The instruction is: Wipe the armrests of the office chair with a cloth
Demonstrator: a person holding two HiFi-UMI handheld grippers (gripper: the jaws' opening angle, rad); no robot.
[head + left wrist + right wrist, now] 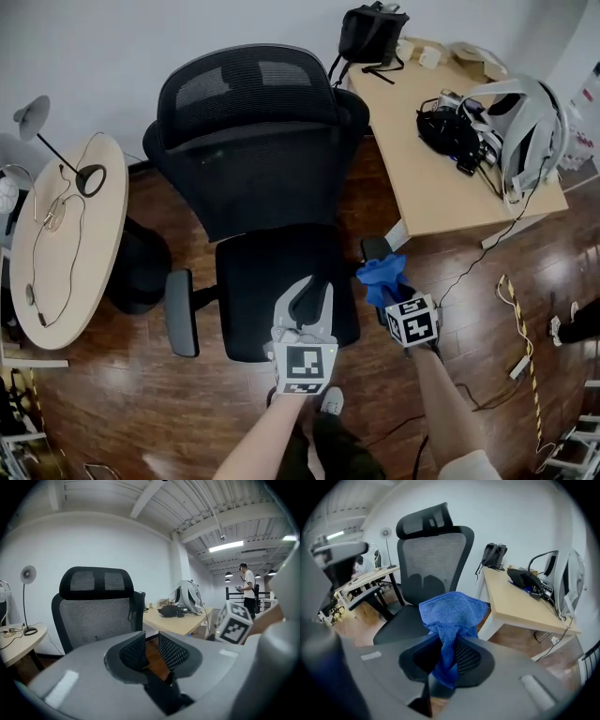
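Note:
The black mesh office chair (258, 159) stands in the middle of the head view, its left armrest (180, 312) in plain sight. Its right armrest (373, 247) is partly covered by a blue cloth (382, 277). My right gripper (397, 300) is shut on that cloth just beside the right armrest. In the right gripper view the cloth (452, 613) bunches up out of the jaws of that gripper (449, 656). My left gripper (314, 289) hovers over the seat's front edge. In its own view the left gripper (151, 649) is open, a narrow gap and nothing between the pads.
A round table (89, 253) with a desk lamp (37, 117) stands to the left. A wooden desk (441, 187) to the right carries a black bag (370, 33) and gear. Cables (520, 342) lie on the wood floor. A person (247, 585) stands far off.

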